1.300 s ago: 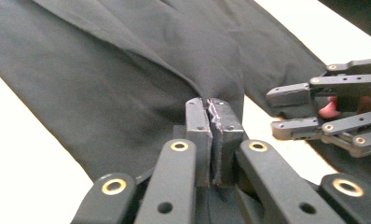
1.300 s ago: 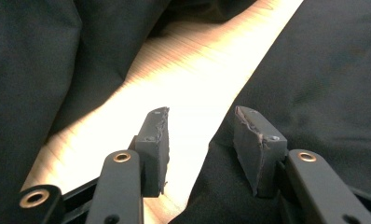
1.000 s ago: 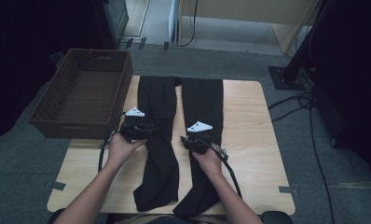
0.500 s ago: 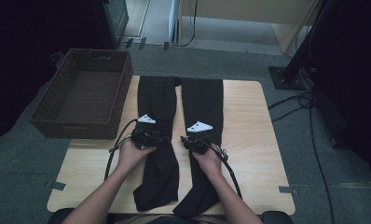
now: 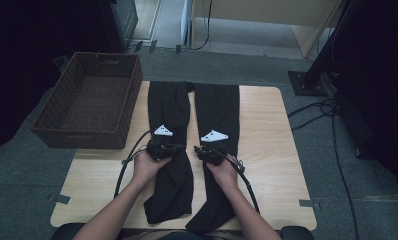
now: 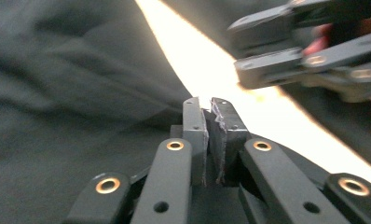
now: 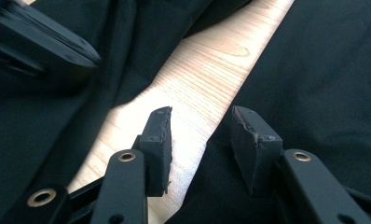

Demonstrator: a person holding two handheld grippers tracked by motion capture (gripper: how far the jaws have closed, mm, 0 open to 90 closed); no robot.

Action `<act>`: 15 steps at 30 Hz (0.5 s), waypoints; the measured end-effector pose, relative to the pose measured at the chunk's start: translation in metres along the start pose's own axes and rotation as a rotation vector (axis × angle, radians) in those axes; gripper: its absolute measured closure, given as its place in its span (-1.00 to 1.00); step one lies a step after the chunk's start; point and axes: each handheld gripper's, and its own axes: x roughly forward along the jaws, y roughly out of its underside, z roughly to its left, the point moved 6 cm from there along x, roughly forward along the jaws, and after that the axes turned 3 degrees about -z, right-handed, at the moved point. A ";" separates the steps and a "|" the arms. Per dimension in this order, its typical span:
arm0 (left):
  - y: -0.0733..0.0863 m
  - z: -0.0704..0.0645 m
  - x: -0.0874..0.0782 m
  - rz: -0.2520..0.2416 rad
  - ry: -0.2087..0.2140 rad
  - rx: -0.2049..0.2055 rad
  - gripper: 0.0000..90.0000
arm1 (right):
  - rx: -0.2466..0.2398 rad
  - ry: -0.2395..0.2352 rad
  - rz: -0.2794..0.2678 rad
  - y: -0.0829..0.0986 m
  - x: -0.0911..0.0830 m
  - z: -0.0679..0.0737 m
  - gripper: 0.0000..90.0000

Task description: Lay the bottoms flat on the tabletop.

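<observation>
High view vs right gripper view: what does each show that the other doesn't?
High view: wicker basket at the table's left, black trousers laid out full length, legs side by side. Right gripper view: right tongs open, one jaw over bare wood, the other over a trouser leg, gripping nothing. Shared: the trousers and the strip of table between the legs.

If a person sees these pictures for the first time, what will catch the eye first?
First, the black trousers, spread flat along the middle of the light wooden table with their two legs side by side. Next, the two hands mid-table: the left gripper on the left leg, jaws shut, and the right gripper on the right leg, jaws open. An empty wicker basket sits at the table's left edge.
</observation>
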 end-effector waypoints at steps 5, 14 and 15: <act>-0.003 0.014 -0.026 -0.045 -0.053 -0.002 0.57 | 0.004 -0.004 0.000 0.000 -0.001 0.000 0.41; 0.008 0.053 -0.040 -0.047 -0.135 -0.099 0.46 | 0.007 -0.009 0.002 0.001 -0.002 0.001 0.37; 0.009 0.056 -0.040 -0.041 -0.134 -0.105 0.43 | 0.007 -0.010 0.002 0.001 -0.002 0.001 0.36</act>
